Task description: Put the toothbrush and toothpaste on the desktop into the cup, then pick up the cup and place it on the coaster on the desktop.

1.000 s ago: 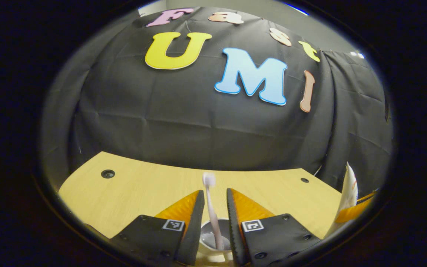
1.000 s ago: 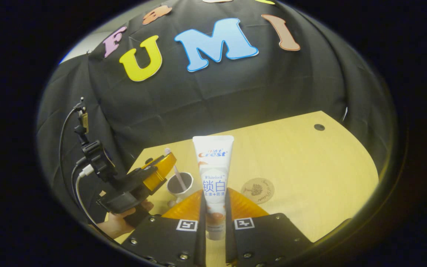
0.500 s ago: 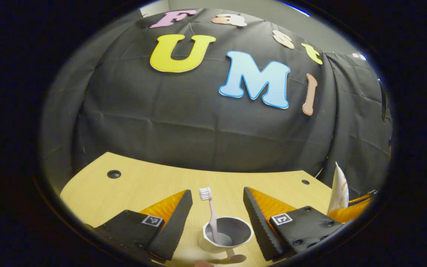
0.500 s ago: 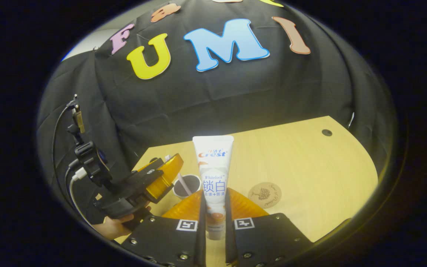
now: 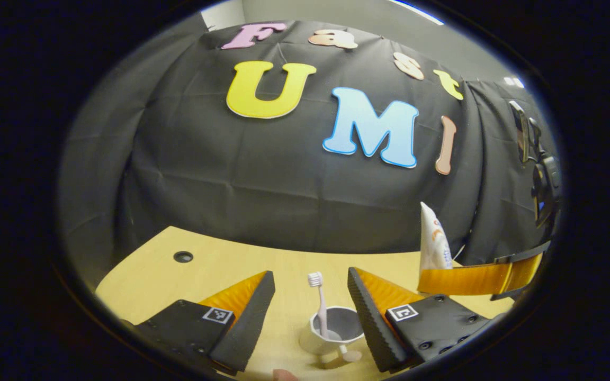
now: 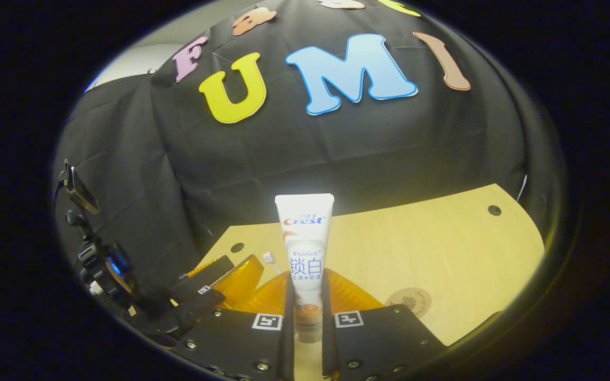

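the right gripper point(image 6: 305, 323) holds the toothpaste tube point(image 6: 305, 248) upright, both fingers pressing its lower body near the cap. the tube looks light and soft, so a firm squeeze would likely dent it. the left gripper point(image 5: 307, 317) stands wide open around the white cup point(image 5: 334, 330), which holds the toothbrush point(image 5: 320, 304) bristles up. the cup appears rigid; gripping its wall seems best. the coaster point(image 6: 410, 301) lies flat near the front edge of the pale wooden desktop point(image 6: 416, 243). black cloth walls the booth.

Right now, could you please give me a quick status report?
Left gripper open above the cup, toothbrush standing inside. Right gripper shut on the toothpaste, upright. Coaster bare.
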### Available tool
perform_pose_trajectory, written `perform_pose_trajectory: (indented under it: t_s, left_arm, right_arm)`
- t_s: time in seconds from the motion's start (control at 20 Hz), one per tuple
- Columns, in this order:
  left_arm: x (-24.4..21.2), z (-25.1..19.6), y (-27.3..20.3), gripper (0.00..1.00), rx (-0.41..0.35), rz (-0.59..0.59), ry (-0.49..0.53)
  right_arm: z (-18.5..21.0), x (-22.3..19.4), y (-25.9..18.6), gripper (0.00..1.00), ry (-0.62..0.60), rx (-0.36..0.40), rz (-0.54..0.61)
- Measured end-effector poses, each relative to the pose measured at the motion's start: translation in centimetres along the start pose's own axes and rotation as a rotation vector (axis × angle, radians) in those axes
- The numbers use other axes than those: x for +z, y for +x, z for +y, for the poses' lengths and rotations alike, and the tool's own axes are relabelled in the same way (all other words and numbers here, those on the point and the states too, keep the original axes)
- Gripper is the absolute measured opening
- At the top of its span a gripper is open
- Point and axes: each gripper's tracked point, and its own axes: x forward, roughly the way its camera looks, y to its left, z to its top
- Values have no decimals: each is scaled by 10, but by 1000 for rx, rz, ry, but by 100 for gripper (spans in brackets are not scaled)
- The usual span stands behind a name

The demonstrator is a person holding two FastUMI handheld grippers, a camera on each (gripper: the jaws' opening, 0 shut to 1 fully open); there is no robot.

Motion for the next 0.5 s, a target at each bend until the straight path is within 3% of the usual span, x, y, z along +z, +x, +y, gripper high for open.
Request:
perform_pose_trajectory:
  t_s: [0.3,0.5]
  left_arm:
    - [-1,39,-27,90,72,4,-30]
    - [-1,59,-41,90,114,1,-20]
  right_arm:
    - [10,3,36,25,1,19,-25]
    - [18,9,56,21,-37,30,-73]
